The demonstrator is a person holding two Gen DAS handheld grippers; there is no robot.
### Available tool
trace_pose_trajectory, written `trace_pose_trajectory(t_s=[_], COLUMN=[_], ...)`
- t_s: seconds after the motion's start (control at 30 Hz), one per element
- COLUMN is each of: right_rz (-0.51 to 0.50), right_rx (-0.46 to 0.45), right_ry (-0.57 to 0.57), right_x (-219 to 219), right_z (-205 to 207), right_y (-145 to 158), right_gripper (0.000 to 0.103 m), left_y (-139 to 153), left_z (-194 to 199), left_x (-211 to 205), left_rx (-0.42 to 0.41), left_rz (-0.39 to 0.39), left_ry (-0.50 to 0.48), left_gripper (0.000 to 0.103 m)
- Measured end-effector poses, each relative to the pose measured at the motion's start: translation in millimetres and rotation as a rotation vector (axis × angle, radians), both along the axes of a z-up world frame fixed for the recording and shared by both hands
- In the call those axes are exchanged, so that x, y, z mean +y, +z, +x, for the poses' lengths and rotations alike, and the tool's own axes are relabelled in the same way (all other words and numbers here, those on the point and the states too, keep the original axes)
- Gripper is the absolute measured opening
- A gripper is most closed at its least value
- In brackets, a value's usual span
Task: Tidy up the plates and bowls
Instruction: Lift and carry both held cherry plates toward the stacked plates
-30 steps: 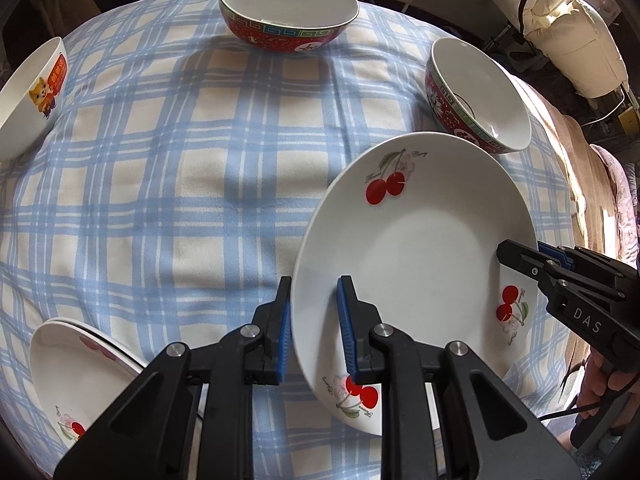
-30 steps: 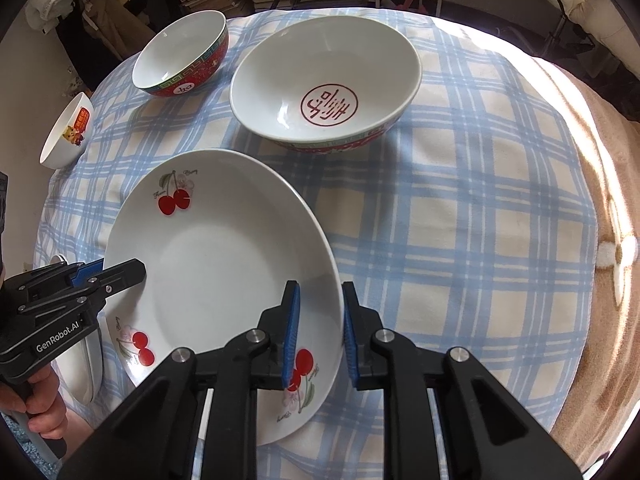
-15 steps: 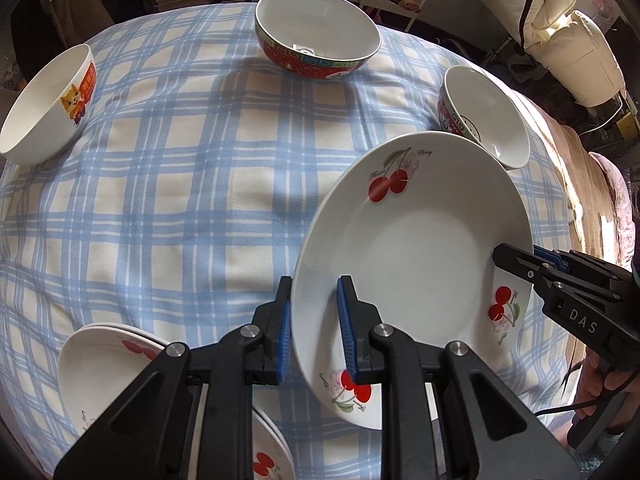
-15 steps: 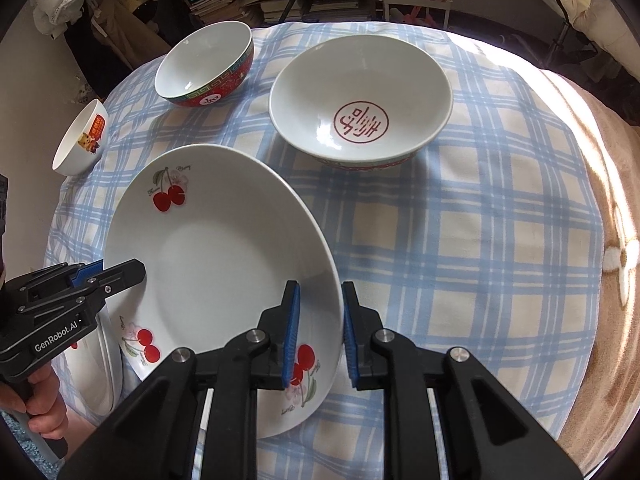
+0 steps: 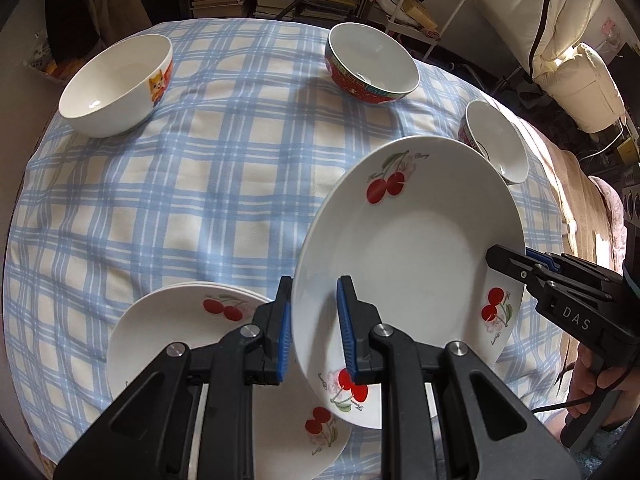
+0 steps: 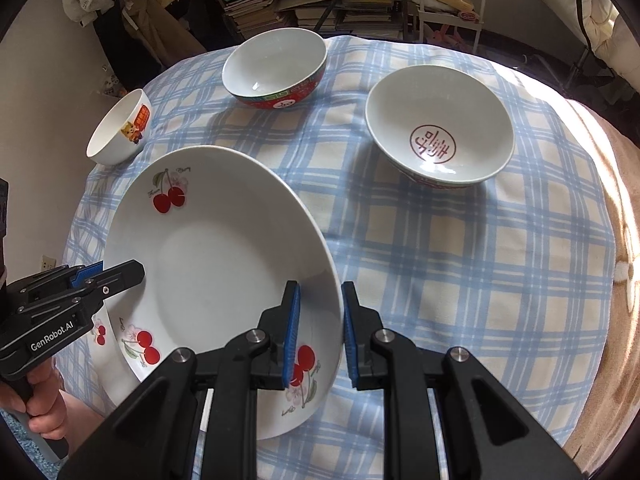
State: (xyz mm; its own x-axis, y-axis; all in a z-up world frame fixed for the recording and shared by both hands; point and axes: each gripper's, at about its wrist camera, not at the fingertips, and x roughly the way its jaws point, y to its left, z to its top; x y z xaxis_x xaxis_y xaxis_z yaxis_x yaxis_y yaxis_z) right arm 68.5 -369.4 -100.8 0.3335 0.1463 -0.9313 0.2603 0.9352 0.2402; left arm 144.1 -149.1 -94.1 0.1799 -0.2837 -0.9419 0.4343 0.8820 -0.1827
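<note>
A white cherry plate (image 5: 416,256) hangs above the checked tablecloth, held by both grippers at opposite rims; it also shows in the right wrist view (image 6: 216,276). My left gripper (image 5: 314,322) is shut on its left rim. My right gripper (image 6: 318,318) is shut on its right rim and shows in the left wrist view (image 5: 520,266). A stack of cherry plates (image 5: 176,332) lies on the cloth just below and left of the held plate, partly hidden by my left gripper.
A white cat bowl (image 5: 118,86) stands at the far left. A red-rimmed bowl (image 5: 372,66) stands at the back. A bowl with a red emblem (image 6: 440,128) stands at the right. Shelves of books and a white chair lie beyond the table.
Both grippers have lifted the plate and drawn it back toward the near left. The plate stack has come further into view beneath it, and the bowls look farther away.
</note>
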Motion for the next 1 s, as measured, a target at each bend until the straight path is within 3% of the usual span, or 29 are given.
trace_pose_trajectory(t_s=[0.57, 1.0], right_rz=[0.056, 0.067], right_rx=[-0.038, -0.026], right_ry=[0.137, 0.210], right_x=[103.4, 160.7], right_z=[17.0, 26.4], right_y=[7.8, -10.5], right_gripper=[0.021, 0.021], left_y=[6.0, -14.8], left_z=[-17.0, -21.4], left_x=[115.2, 160.1], left_rx=[-0.009, 0.019], left_rz=[0.030, 0.063], left_ry=[0.163, 0.247], left_gripper=[0.018, 0.020])
